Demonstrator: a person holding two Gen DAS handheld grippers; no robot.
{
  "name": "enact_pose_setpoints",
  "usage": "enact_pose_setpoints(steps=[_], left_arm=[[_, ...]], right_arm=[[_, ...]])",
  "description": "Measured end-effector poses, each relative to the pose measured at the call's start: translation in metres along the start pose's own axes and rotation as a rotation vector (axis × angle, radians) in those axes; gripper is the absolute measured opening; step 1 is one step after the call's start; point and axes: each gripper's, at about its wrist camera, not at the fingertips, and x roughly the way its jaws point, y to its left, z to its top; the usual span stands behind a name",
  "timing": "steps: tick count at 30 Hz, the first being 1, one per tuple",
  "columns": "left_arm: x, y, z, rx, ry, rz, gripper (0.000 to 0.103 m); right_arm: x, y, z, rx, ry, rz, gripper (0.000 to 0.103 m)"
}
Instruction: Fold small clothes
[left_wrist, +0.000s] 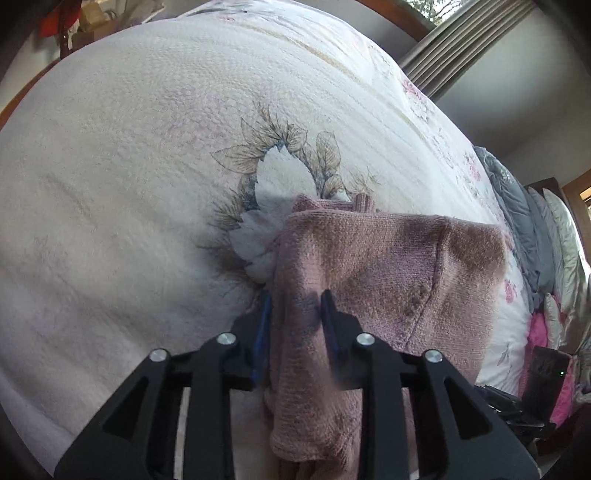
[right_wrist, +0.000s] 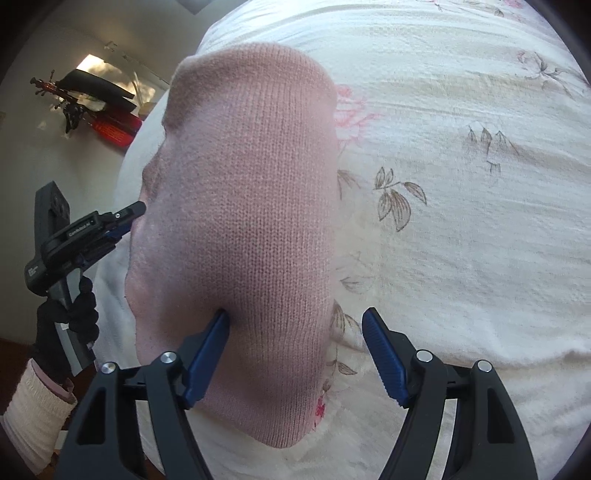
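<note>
The left claw (left_wrist: 295, 306) pinches a fold of the pink knitted garment (left_wrist: 369, 280) between its blue pads at lower centre of its own view; the right claw (right_wrist: 295, 332) stands spread wide, its left pad (right_wrist: 207, 358) touching the knit and its right pad clear of it (nothing clamped). The garment lies on the bed's floral quilt (right_wrist: 461, 221), filling the centre of the right view; at middle left there, a black-gloved hand (right_wrist: 70, 321) holds the left claw's handle.
</note>
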Motion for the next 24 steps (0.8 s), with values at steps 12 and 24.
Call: enact_pose_setpoints(steps=[12, 24], left_arm=[[0.029, 0.011, -0.029, -0.020, 0.158, -0.112, 0.064], [0.089, 0.001, -0.008, -0.005, 0.287, -0.333, 0.073]], right_arm=[[-0.001, -0.020, 0.007, 0.071, -0.031, 0.126, 0.075], [0.034, -0.024, 0.030, 0.097, 0.013, 0.299, 0.093]])
